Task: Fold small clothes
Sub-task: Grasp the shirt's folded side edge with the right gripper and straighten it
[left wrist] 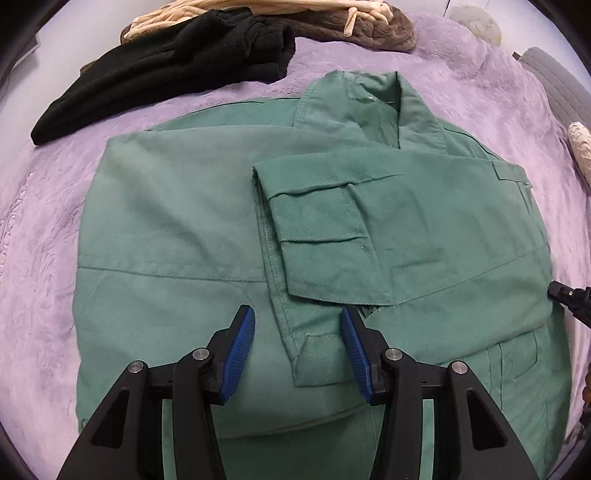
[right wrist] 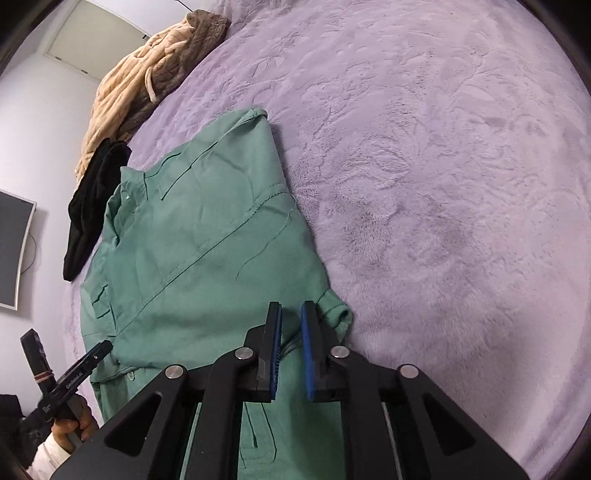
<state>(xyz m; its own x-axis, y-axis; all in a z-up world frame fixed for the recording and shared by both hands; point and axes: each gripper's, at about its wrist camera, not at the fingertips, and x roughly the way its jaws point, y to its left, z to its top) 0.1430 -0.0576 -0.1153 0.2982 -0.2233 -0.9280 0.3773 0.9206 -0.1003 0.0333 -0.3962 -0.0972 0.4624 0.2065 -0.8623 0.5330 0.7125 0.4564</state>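
A green shirt lies flat on the purple blanket, collar at the far end and both sleeves folded across its front. In the left wrist view my left gripper hangs open just above the folded sleeve's cuff, its blue pads wide apart and touching no cloth. My right gripper hovers over the shirt's right edge, beside a bunched sleeve end. Its jaws stand a narrow gap apart with nothing pinched between them. Its black tip shows at the right edge of the left wrist view.
A black garment and a beige and brown robe lie at the far end of the bed. A grey cushion sits at the far right. A hand holds the left gripper. A dark screen hangs on the wall.
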